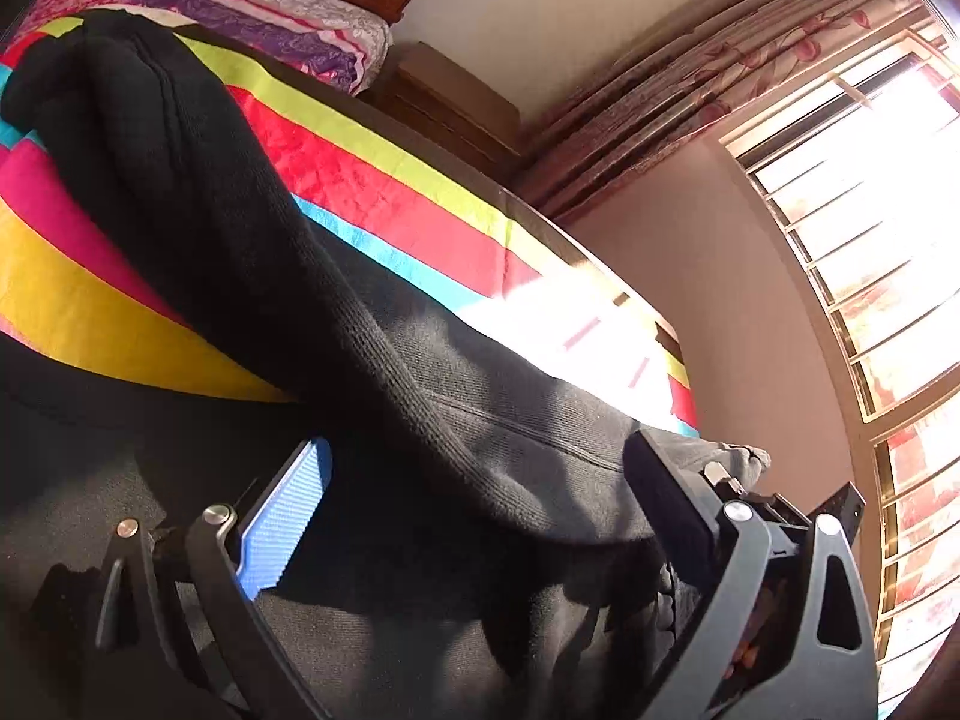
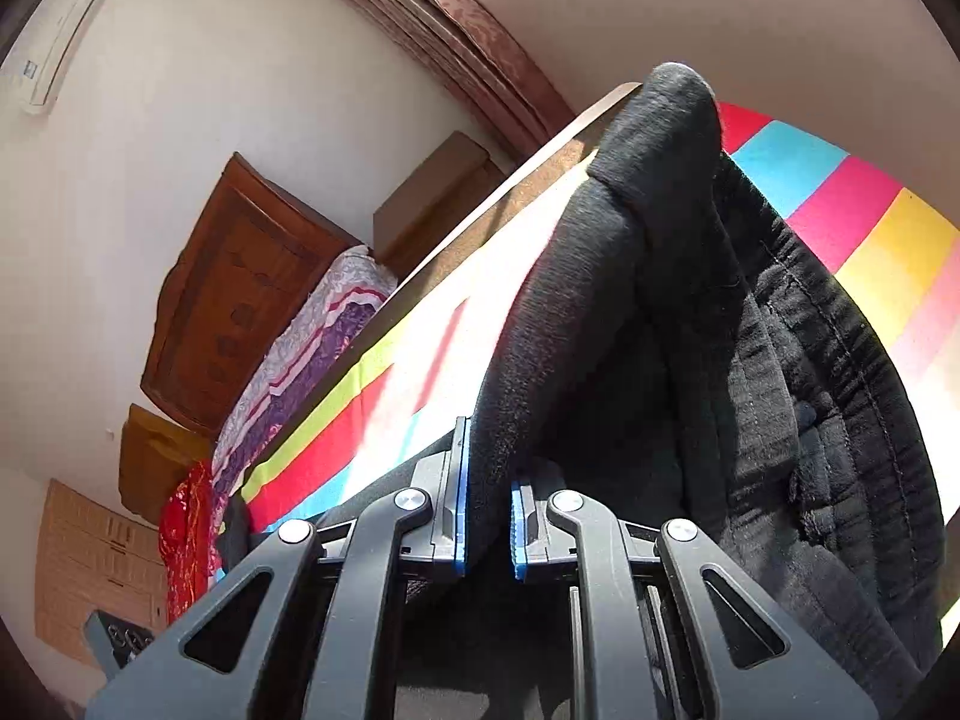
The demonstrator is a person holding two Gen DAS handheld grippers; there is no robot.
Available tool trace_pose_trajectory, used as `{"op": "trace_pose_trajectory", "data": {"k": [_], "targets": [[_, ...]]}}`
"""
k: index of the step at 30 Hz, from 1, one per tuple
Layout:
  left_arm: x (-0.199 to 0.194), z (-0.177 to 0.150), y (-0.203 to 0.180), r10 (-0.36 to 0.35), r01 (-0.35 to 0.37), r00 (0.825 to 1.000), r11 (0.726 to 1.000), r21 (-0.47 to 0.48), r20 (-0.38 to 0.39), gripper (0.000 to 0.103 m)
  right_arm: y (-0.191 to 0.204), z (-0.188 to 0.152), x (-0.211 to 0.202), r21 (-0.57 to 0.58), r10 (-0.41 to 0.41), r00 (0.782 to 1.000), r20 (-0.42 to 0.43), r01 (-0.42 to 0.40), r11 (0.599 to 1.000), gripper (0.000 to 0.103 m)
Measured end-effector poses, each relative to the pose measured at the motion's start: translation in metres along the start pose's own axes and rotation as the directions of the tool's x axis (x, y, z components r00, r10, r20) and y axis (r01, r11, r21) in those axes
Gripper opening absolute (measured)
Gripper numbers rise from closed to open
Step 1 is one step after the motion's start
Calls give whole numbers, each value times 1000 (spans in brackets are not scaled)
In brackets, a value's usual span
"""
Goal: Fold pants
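On bedspread (image 1: 372, 180), pants (image 1: 252, 252) lie diagonally.

No text, brand or number can be read in either view. In the right wrist view, an air conditioner (image 2: 66, 18) hangs high on the wall, up and to the left of the hand-held gripper (image 2: 487, 516); it carries a small dark label near its lower end, too small and blurred to make out. Low to the left of that hand-held gripper, a cardboard box (image 2: 90, 564) shows faint printed lines, also unreadable. The left wrist view shows no lettering at all.
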State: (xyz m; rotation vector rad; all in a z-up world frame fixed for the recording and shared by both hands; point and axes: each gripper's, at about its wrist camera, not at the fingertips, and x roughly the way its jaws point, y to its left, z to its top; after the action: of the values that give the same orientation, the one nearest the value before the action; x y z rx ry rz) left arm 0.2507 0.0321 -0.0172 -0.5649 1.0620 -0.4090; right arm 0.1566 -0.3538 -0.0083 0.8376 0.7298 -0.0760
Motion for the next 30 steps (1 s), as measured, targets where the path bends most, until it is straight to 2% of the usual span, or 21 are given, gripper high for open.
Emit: {"op": "trace_pose_trajectory", "data": {"k": [3, 4, 5, 6, 8, 10, 13, 16, 19, 21, 24, 26, 30], "targets": [[26, 19, 2, 48, -52, 997, 997, -51, -66, 95, -3, -12, -11, -6, 34, 999, 26, -34, 999, 14], [31, 23, 2, 77, -82, 994, 995, -59, -72, 81, -2, -14, -13, -15, 54, 998, 34, -54, 998, 14], [33, 26, 3, 124, -128, 990, 990, -56, -63, 39, 0, -16, -16, -27, 78, 996, 44, -77, 997, 13], [31, 30, 7, 138, -140, 989, 988, -61, -47, 16, 0, -16, -20, -36, 98, 994, 49, -97, 995, 14], [14, 41, 5, 34, -32, 999, 998, -61, 19, 8, 5, -7, -24, -37, 140, 989, 46, -138, 990, 13], [-21, 52, -9, -46, 47, 989, 999, -2, 137, 8, 13, 7, -28, -42, 192, 981, 40, -191, 981, 14], [-86, 48, -33, -143, 119, 960, 987, 113, 241, 8, 28, 29, -47, -43, 304, 952, 43, -303, 952, 13], [-134, 3, -39, -190, 119, 943, 960, 255, 275, 8, 45, 22, -94, -139, 405, 913, 56, -394, 908, 13], [-150, -68, -10, -181, 87, 951, 936, 341, 253, 10, 30, -18, -132, -203, 447, 894, 32, -432, 879, 13], [-140, -116, 20, -129, 54, 970, 940, 337, 206, 10, 4, -58, -137, -214, 438, 899, -15, -431, 876, 13], [-101, -166, 68, -45, 19, 994, 967, 255, 98, 10, -42, -114, -126, -209, 330, 937, -113, -347, 914, 13], [-87, -182, 88, -30, 11, 995, 980, 200, 91, 11, -71, -138, -109, -111, 278, 944, -177, -300, 947, 13], [-92, -180, 92, -65, 45, 992, 982, 183, 107, 16, -85, -150, -108, -44, 299, 938, -177, -311, 949, 16]]}}
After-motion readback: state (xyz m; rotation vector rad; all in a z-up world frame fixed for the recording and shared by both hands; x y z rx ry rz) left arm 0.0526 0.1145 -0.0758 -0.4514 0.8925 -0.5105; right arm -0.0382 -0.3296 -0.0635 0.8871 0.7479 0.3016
